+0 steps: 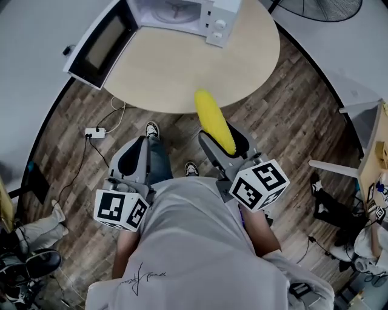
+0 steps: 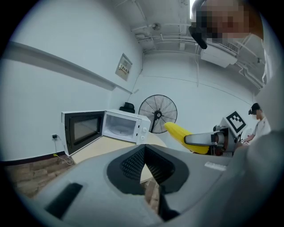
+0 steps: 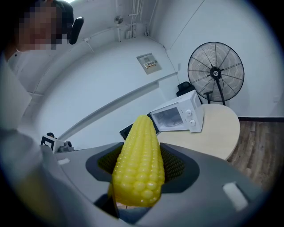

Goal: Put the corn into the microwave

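The task is partly done, judging by how things lie: the corn is lifted and gripped but is not yet inside. Farthest left, the microwave's door [image 1: 100, 45] already hangs wide open, a dark glass pane in a white frame. In front of the microwave and well short of it, the left gripper [image 1: 140, 145] is clenched tip to tip on nothing, its ribbed black pads meeting in smooth grey plastic shells. The microwave [image 1: 176, 15] itself is a white glossy box with two round knobs, and its pale cavity looks empty apart from the turntable. It stands at the far edge of a round table [image 1: 182, 72] with a smooth, matt, beige top. The corn [image 1: 213, 121] is a bright yellow cob, tapered and bumpy with rows of kernels. It is well apart from the microwave, with its tip just over the table's near rim. The right gripper [image 1: 221, 138] grasps its thick end between widely spread jaws. What seems left is to carry the cob across to the microwave, slide it in and let go. Right of the microwave stands a black wire-cage fan [image 3: 215, 73].
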Available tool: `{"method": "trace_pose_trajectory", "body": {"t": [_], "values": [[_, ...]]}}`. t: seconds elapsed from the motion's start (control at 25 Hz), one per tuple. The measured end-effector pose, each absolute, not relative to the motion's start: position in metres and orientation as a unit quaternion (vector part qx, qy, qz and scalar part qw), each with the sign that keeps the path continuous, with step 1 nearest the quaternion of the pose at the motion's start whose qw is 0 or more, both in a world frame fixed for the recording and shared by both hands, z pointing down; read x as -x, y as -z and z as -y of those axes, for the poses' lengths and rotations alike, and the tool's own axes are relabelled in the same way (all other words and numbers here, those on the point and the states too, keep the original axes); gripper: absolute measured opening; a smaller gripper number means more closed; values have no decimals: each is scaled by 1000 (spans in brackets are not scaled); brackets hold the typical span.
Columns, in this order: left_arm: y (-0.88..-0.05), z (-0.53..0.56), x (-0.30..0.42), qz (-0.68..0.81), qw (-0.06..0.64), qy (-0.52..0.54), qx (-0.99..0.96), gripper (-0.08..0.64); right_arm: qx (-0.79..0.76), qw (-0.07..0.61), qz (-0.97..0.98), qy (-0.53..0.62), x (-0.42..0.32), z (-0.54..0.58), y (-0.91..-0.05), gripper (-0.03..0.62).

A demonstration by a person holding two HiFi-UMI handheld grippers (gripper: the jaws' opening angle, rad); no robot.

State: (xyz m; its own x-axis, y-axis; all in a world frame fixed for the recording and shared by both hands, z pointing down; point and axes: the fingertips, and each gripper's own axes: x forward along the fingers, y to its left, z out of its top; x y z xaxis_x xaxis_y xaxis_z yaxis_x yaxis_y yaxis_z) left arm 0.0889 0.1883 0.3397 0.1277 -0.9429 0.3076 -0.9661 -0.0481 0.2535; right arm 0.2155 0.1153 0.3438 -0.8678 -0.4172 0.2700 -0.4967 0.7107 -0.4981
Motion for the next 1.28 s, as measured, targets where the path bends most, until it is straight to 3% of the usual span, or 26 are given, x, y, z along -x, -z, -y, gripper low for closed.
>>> {"method": "trace_pose_trajectory", "body": {"t": [0.88, 1.28], "values": [[-316, -36, 81, 555, 196, -36, -808, -11, -352, 31, 880, -316, -47, -6, -321, 264], [-313, 8, 123, 496, 191, -32, -846, -11, -409, 26, 858, -310, 2, 27, -319, 264]]}}
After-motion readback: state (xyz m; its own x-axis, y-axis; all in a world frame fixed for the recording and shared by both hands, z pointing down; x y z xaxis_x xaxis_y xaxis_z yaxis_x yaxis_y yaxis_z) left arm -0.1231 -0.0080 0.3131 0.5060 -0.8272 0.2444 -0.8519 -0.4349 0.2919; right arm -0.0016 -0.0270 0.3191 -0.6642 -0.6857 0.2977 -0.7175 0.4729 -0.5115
